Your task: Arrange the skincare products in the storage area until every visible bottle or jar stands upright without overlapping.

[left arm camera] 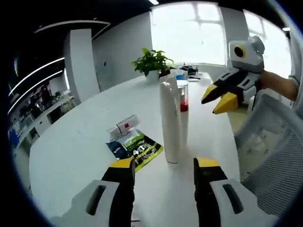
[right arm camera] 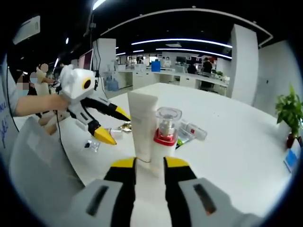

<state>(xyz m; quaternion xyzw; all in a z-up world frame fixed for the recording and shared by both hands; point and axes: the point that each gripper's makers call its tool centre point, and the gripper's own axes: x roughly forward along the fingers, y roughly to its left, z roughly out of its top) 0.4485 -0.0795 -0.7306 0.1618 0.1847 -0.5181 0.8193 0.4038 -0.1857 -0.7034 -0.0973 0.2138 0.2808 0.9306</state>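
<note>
A tall white tube [left arm camera: 169,118] stands upright on the white table [left arm camera: 75,156], with a clear bottle with a red band [left arm camera: 183,97] upright right behind it. A small white tube [left arm camera: 123,126] lies flat beside a green sachet [left arm camera: 138,149]. My left gripper [left arm camera: 164,165] is open just short of the tall tube, holding nothing. My right gripper [left arm camera: 218,98] hovers to the right of the bottles, apart from them. In the right gripper view my right gripper [right arm camera: 150,164] is narrowly open before the red-banded bottle [right arm camera: 165,132] and the tall tube [right arm camera: 143,120]; the left gripper [right arm camera: 113,125] is open at left.
A potted plant [left arm camera: 152,64] and small items stand at the table's far end. A white mesh chair [left arm camera: 274,156] is at the table's edge. A small packet [right arm camera: 92,144] lies near the edge. The lying tube [right arm camera: 195,130] is behind the bottles. A person's hand [right arm camera: 47,104] holds the left gripper.
</note>
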